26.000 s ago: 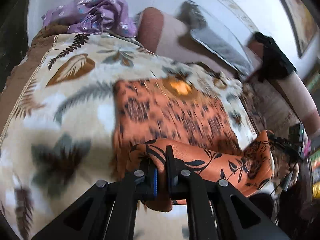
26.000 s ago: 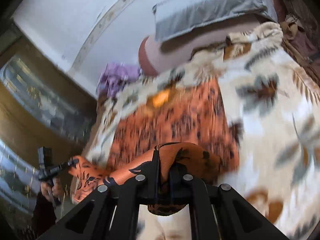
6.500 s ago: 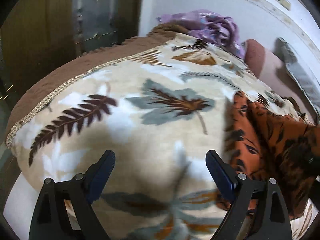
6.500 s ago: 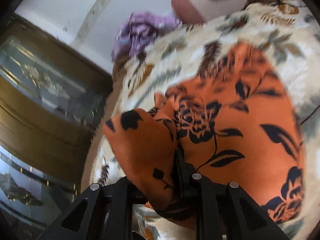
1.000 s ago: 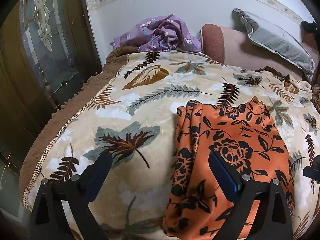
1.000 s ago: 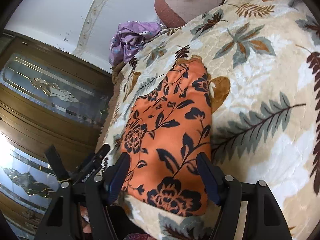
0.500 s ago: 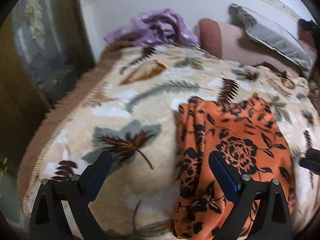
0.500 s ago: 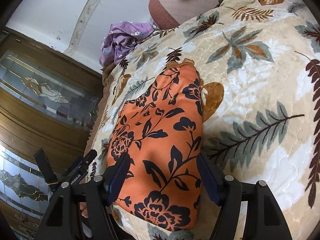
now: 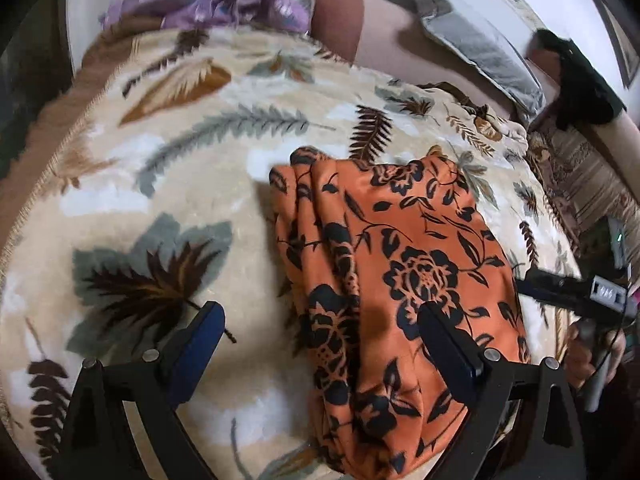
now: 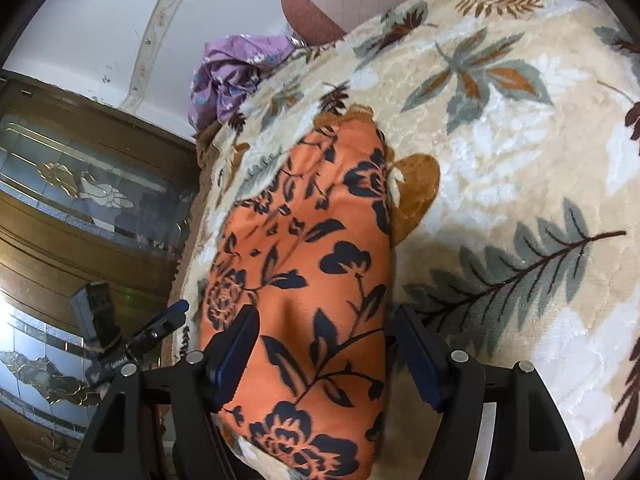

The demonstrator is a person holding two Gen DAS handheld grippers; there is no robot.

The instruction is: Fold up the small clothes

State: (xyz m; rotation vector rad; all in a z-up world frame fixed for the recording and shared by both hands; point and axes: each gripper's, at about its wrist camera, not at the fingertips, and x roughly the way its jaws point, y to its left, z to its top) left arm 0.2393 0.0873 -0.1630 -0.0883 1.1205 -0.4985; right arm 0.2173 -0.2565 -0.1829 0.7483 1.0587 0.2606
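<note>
Now 1 folded orange garment (image 9: 404,264) on blanket (image 9: 160,184), both tools, left (image 9: 320,340) & right (image 10: 326,350), spread, holding nothing.

Each black claw (image 9: 320,328) (image 10: 326,340) has 2 blue-padded fingers and silver screws.

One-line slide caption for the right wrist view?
Open right hand-held gripper poised over the folded orange floral garment on a leaf-print blanket.

The orange floral garment (image 10: 304,280) runs off the bottom edge, its near end unseen.
</note>
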